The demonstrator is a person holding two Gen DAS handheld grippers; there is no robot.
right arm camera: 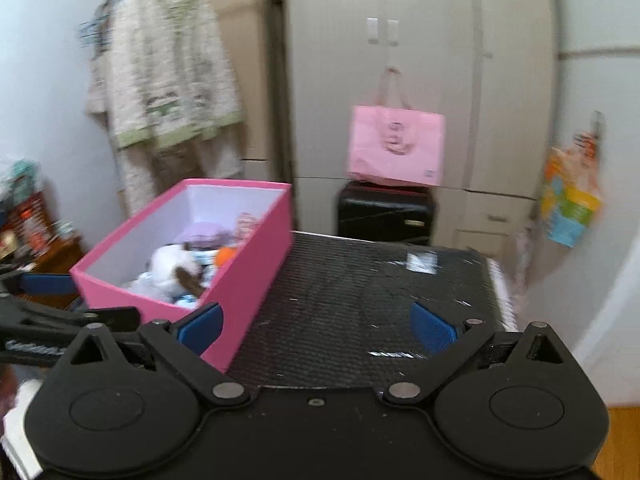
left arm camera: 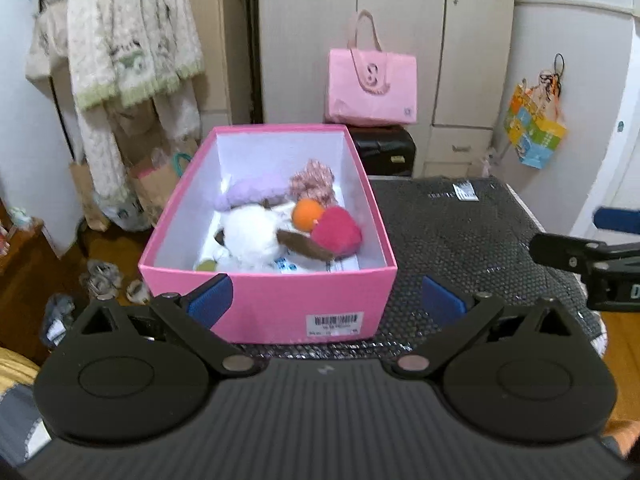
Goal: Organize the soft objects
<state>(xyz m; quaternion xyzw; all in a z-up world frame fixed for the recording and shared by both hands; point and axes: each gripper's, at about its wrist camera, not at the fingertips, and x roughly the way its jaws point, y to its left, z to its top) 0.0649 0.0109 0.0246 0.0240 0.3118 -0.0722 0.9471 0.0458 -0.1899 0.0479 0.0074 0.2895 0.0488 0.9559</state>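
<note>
Soft toys point(left arm camera: 276, 228) in the pink box point(left arm camera: 280, 300), left claw point(left arm camera: 326, 300) and right claw point(right arm camera: 318, 328) both wide and empty.

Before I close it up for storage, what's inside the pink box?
Box: white plush, orange ball, red plush, purple and pink knit pieces. Whatever lies beneath is covered.

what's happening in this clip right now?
A person with a gripper in each hand is tidying soft toys into a pink box on a black mat. A white plush, an orange ball, a red plush and a purple one lie inside. The left gripper and right gripper are both open and empty.
</note>
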